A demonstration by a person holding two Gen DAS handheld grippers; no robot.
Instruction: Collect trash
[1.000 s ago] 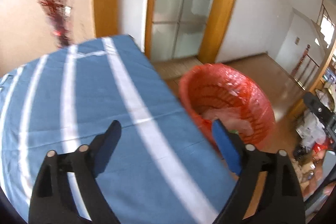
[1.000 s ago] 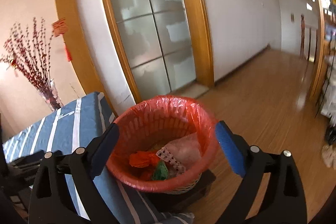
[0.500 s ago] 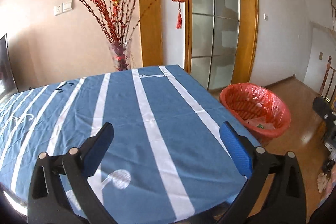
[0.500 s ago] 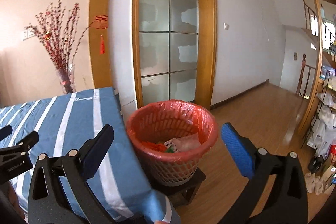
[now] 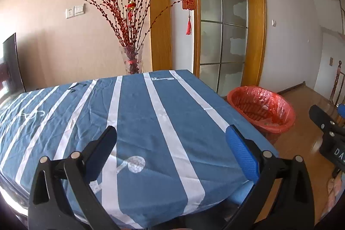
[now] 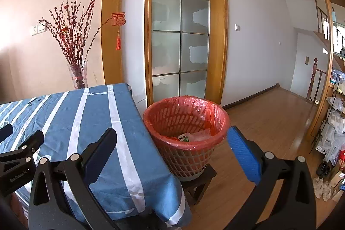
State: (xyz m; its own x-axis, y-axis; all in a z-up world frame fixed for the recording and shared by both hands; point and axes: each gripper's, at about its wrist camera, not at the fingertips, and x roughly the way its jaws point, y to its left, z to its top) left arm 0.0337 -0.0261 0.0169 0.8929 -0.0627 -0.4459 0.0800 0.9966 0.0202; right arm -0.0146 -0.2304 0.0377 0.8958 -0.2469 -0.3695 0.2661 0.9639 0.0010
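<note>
The left gripper (image 5: 171,143) hung over the surface (image 5: 151,113), which was covered by a blue cloth with white stripes. Its fingers (image 5: 241,152) stood spread wide with nothing between them but the bare cloth. The right gripper (image 6: 172,143) hung beyond the corner of the same surface, and its fingers (image 6: 243,154) were likewise wide apart and held nothing.

The basket (image 6: 185,137), a pale lattice bin lined with a red plastic bag, stood on a small dark stool (image 6: 200,182) on the wooden floor (image 6: 269,122), just beside the edge of the surface. In the right wrist view it sat ahead of the right gripper, framed between the two fingers but clear of both. In the left wrist view the basket (image 5: 262,109) lay off to the right, beyond the right-hand finger and past the edge of the cloth, well apart from the left gripper.

The trash (image 6: 194,135) lay in the bottom of the basket: crumpled clear wrapping and a small scrap with green on it, resting against the red liner. It lay below the rim, touching neither gripper.

A glass vase (image 5: 131,59) of red-budded branches stood behind the far edge of the surface, against the wall.
</note>
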